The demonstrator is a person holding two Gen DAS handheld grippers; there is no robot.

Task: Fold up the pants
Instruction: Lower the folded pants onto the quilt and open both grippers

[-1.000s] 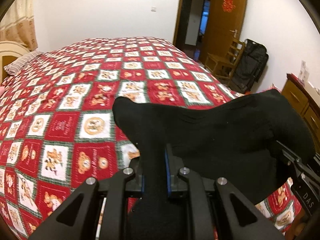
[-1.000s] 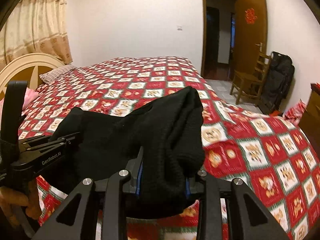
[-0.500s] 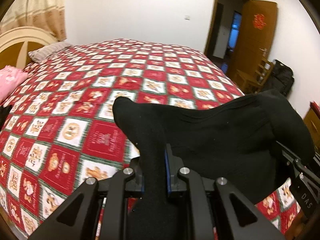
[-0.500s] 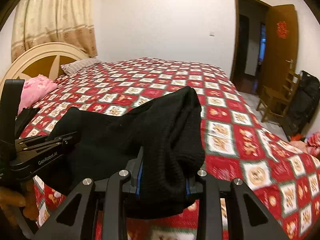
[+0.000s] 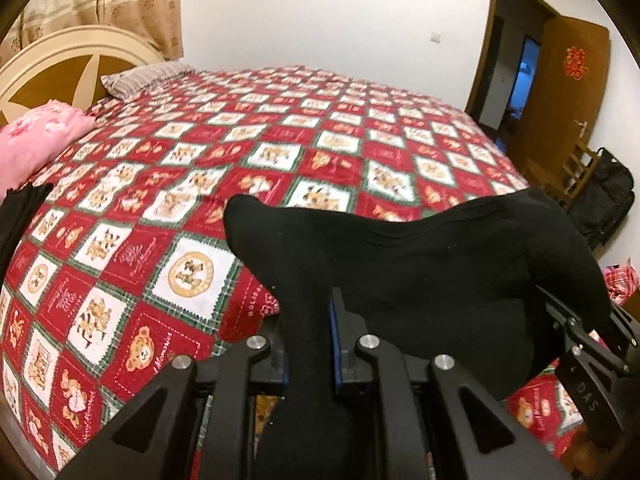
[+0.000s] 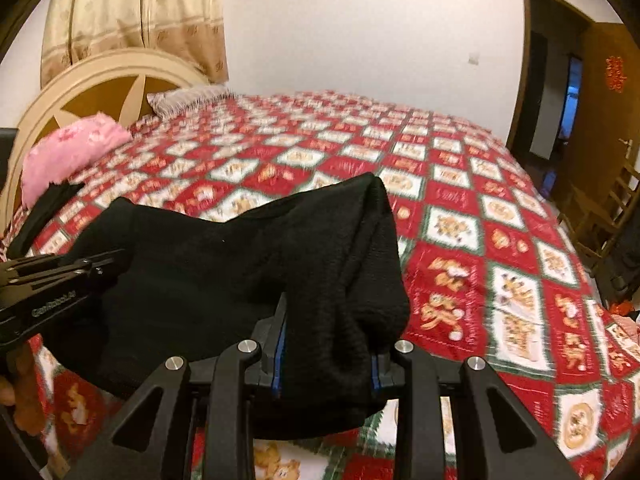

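Hanging between the two tools, the black pants [image 5: 420, 272] stretch above the bed [image 5: 280, 152] with its red patchwork quilt, sagging in the middle. Left hand-held gripper [image 5: 308, 344] is clamped on one bunched end of the fabric; right hand-held gripper [image 6: 326, 354] is clamped on the other end. Pink pillow [image 6: 68, 152] lies by the headboard [image 6: 100, 88]; another dark garment [image 5: 16, 216] lies near it.

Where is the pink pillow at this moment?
The pink pillow lies at the head of the bed, on the left in both views, against the headboard and near the striped pillow.
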